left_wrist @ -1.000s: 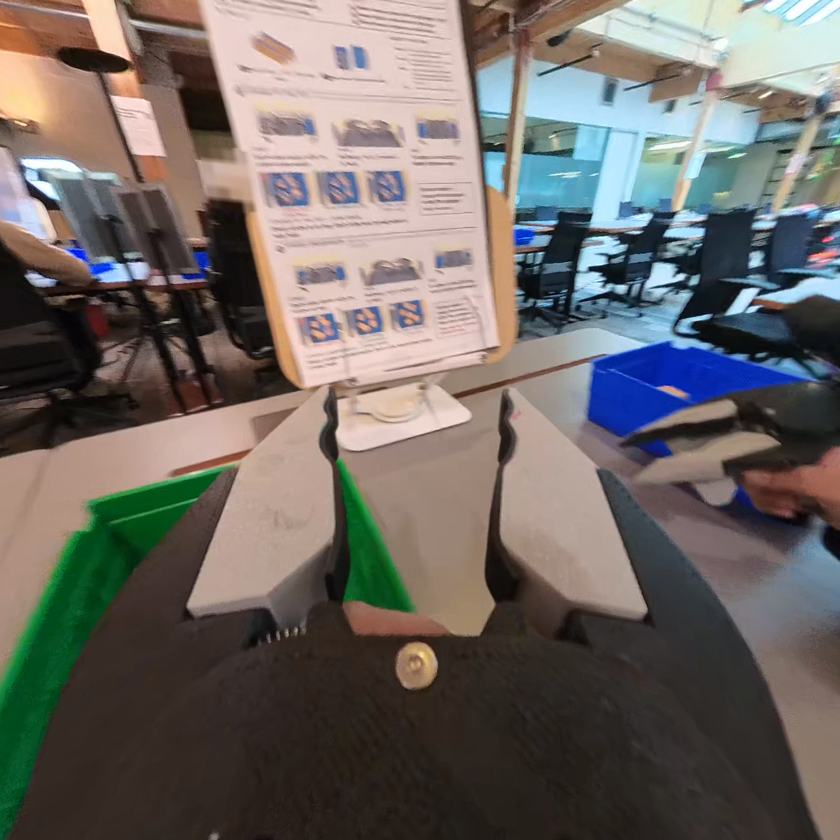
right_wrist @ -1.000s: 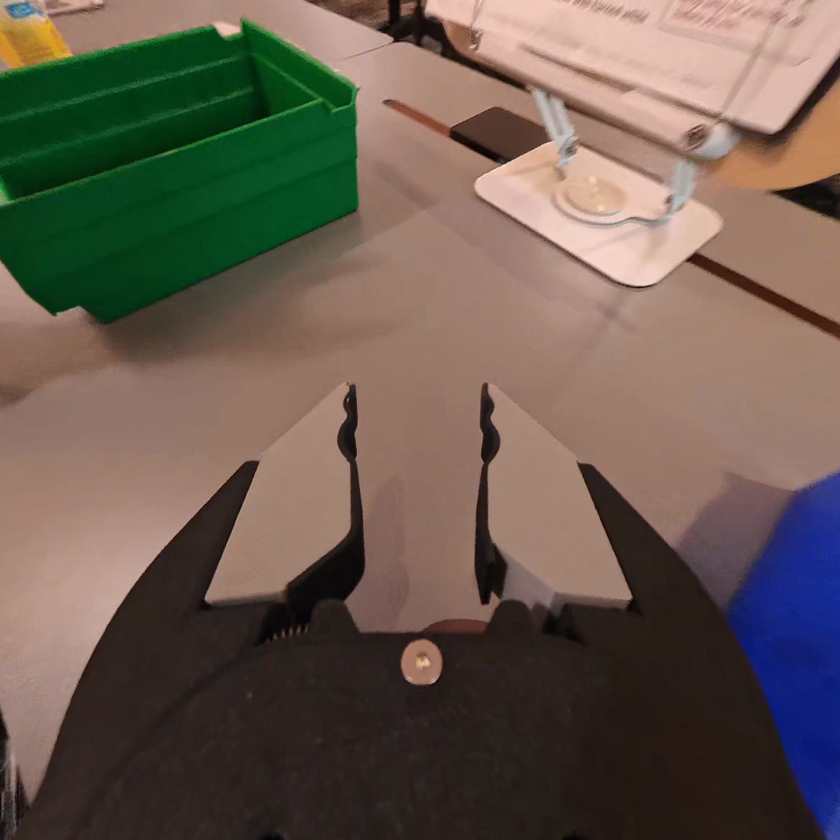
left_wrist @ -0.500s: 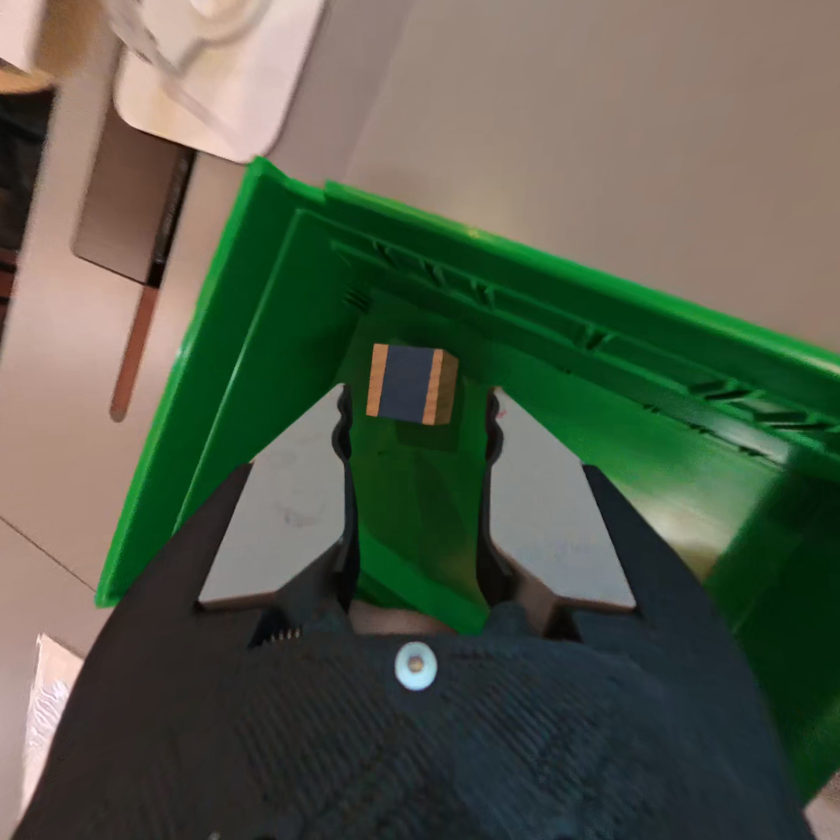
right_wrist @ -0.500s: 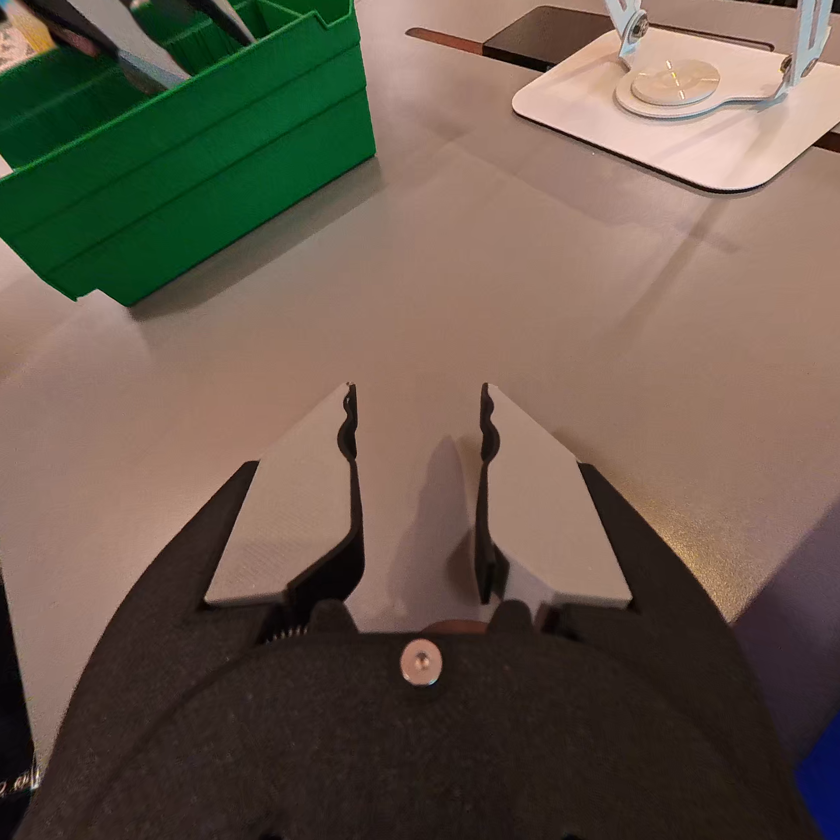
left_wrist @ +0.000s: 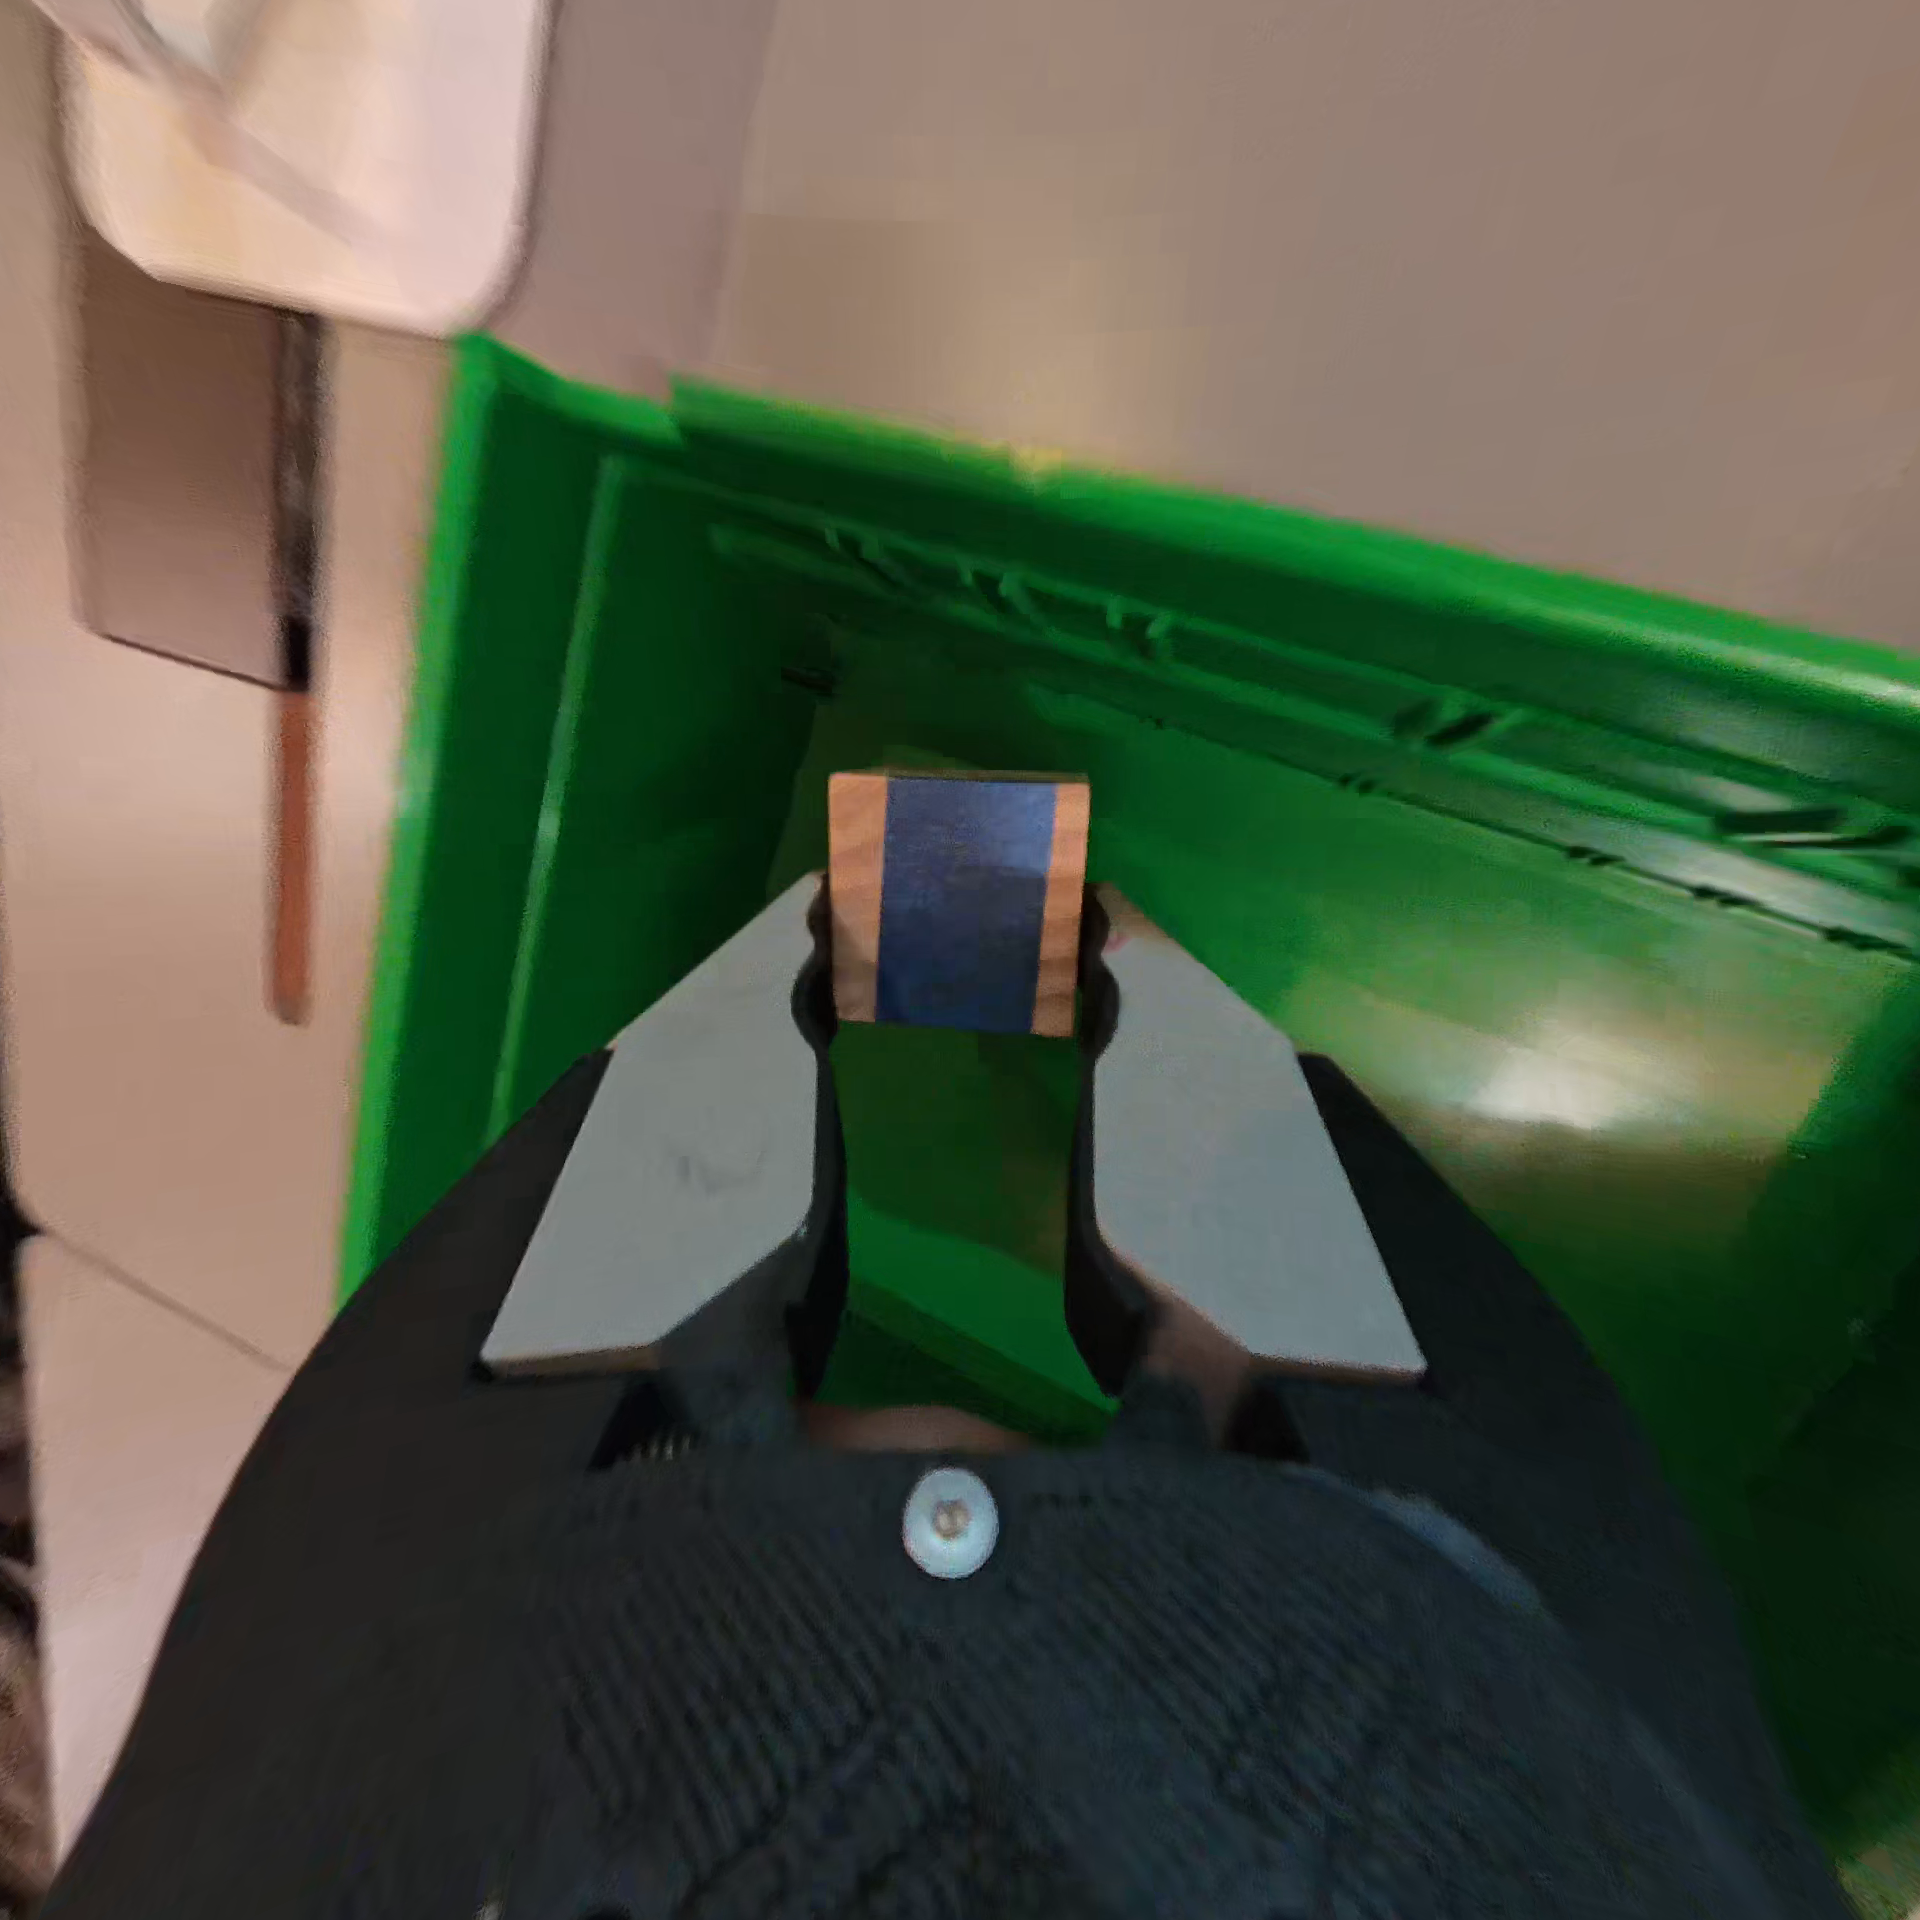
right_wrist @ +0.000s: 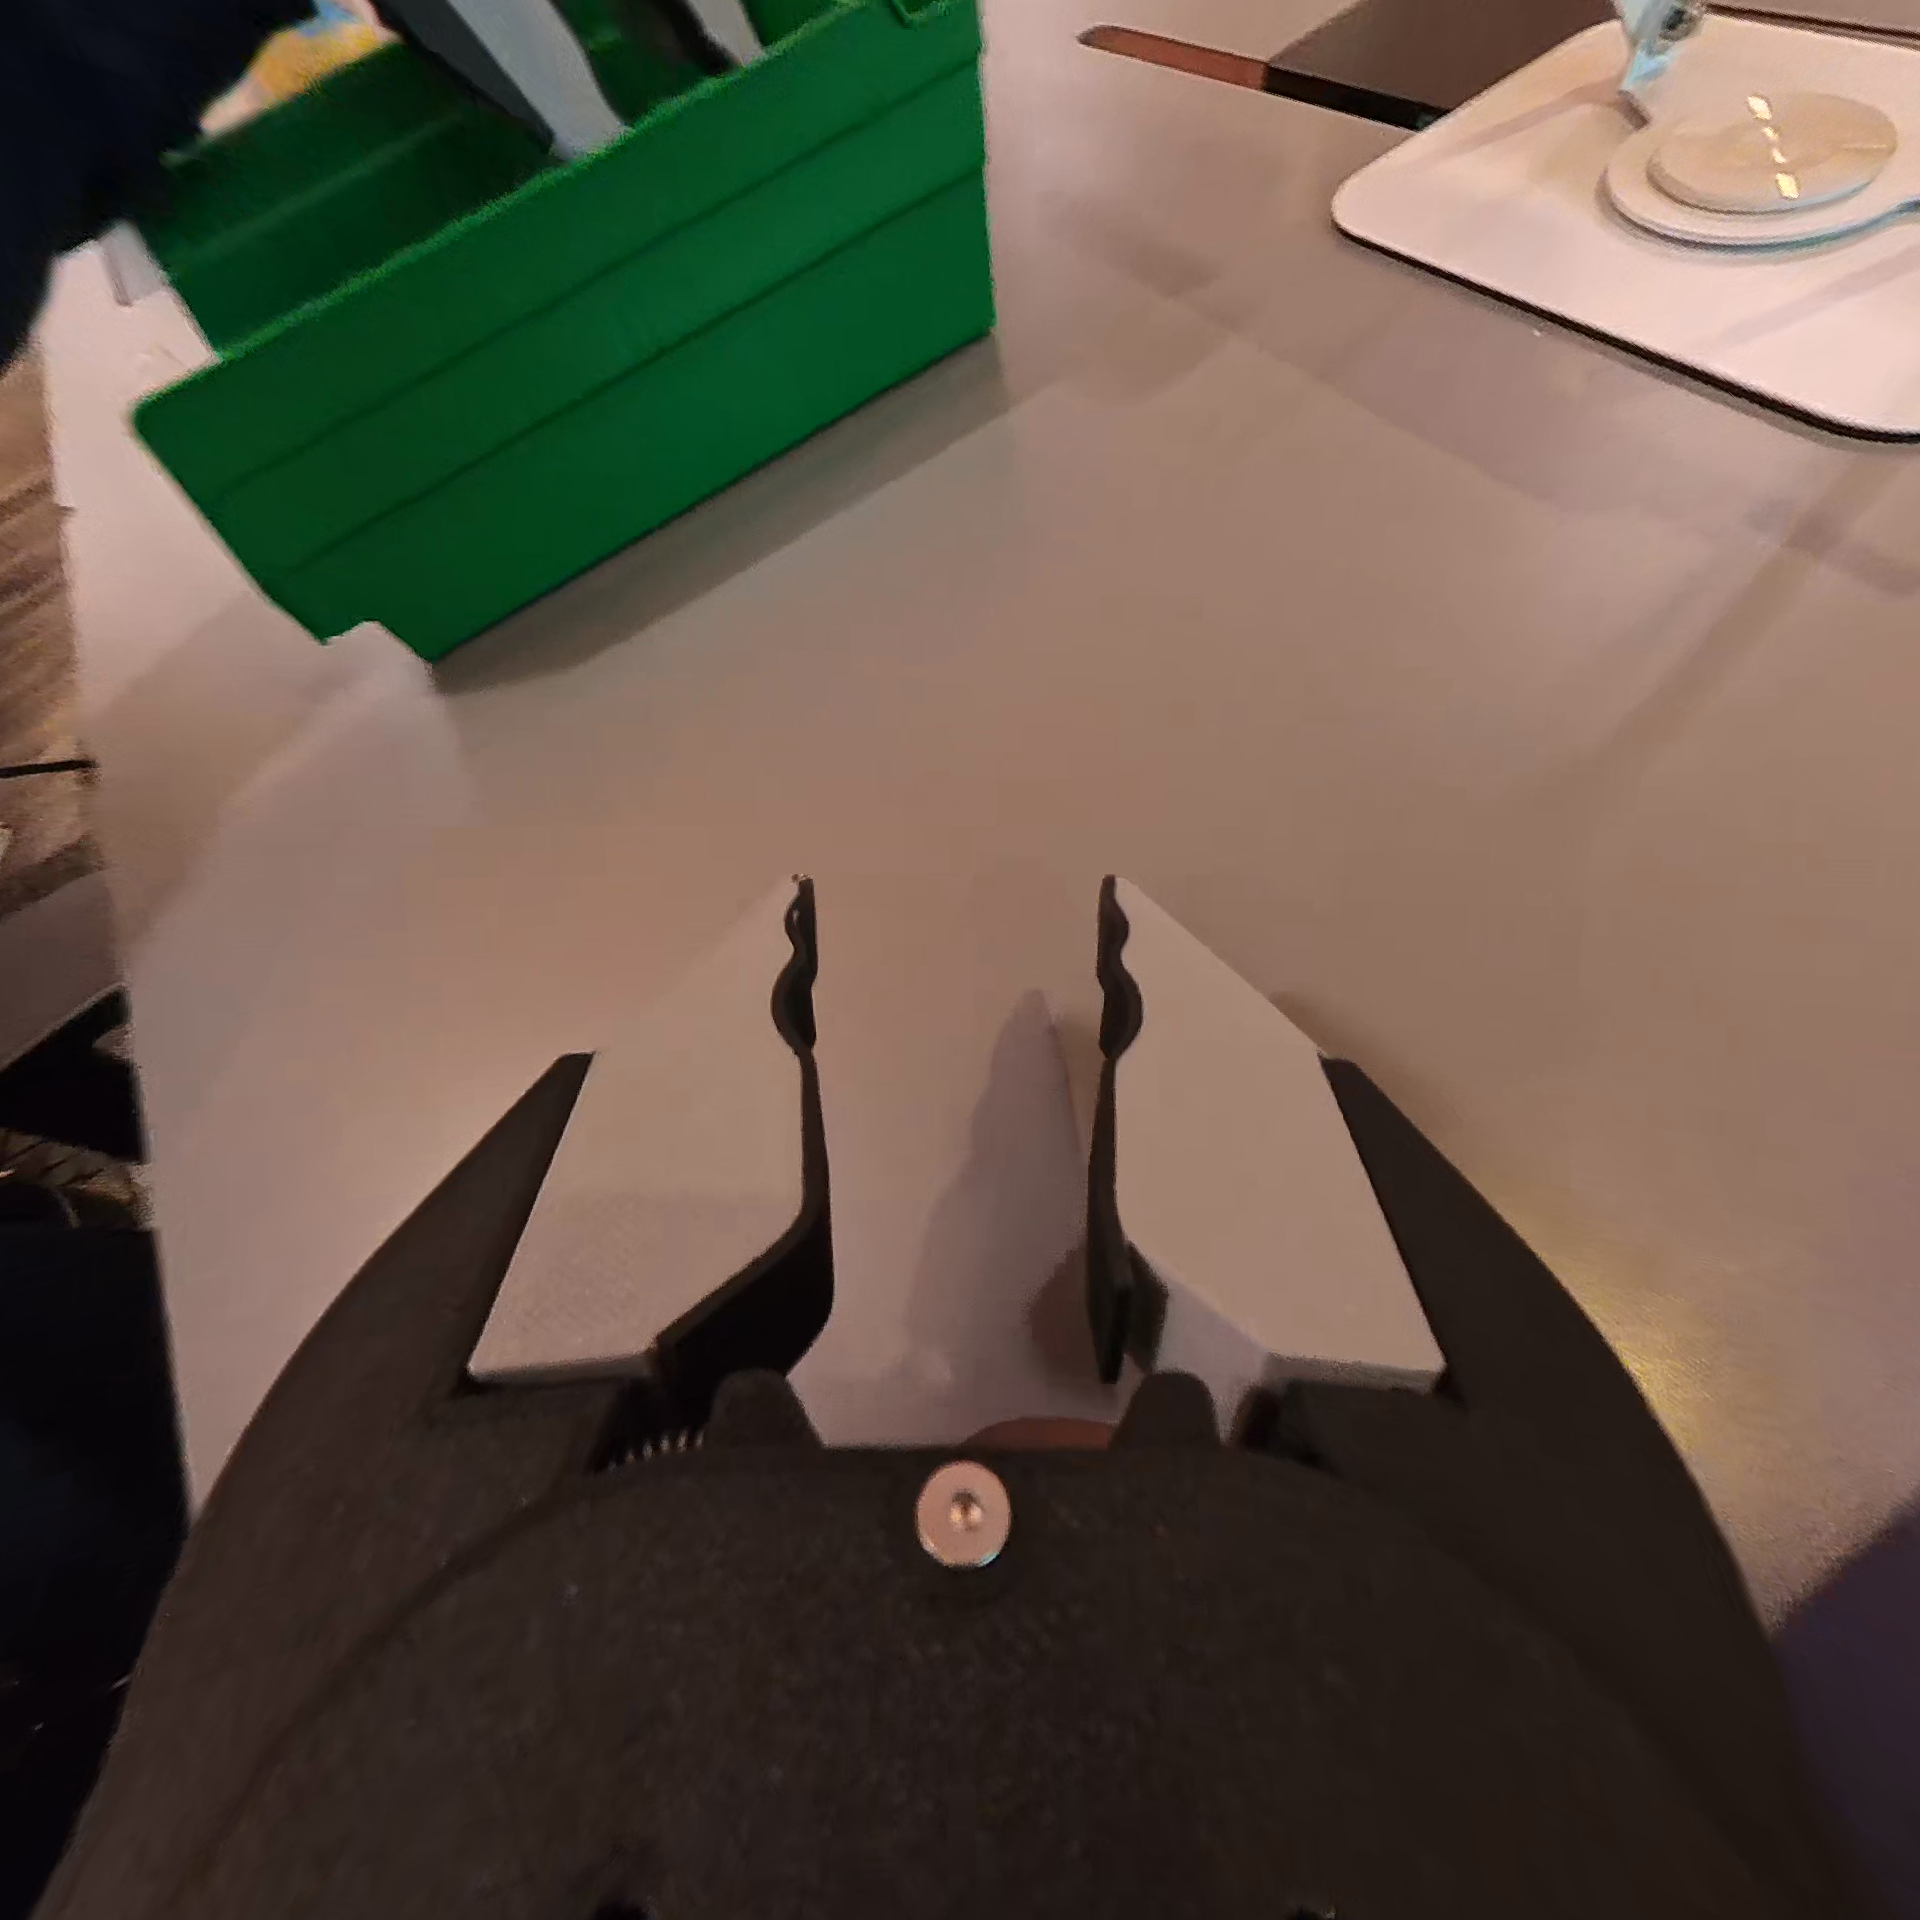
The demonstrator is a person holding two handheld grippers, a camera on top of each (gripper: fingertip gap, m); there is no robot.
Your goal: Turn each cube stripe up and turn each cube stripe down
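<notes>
While our left gripper (left_wrist: pixel 956 940) reaches down into the green bin (left_wrist: pixel 1455 665), its jaws bracket the cube (left_wrist: pixel 958 902) on both wooden sides; they look to be touching it, though we cannot tell for sure whether they already press. The cube rests low in the bin near the corner at 11 o'clock, with its blue stripe facing the left wrist camera. To do this grasp well, we judge we should close squarely on the two bare wooden faces, keep the stripe centred between the fingertips, and lift straight up, clear of the ribbed wall at 1 o'clock, before rotating the cube.

Our right gripper (right_wrist: pixel 956 935) hovers over the grey table (right_wrist: pixel 1299 675) with its jaws parted and nothing between them, the bin at its 10 o'clock and the white stand base (right_wrist: pixel 1558 270) at 2 o'clock.

Compared with half a second ago, the cube was ahead of the left fingertips and apart from them; now it sits between them. The right gripper has drifted slightly, its opening unchanged.
</notes>
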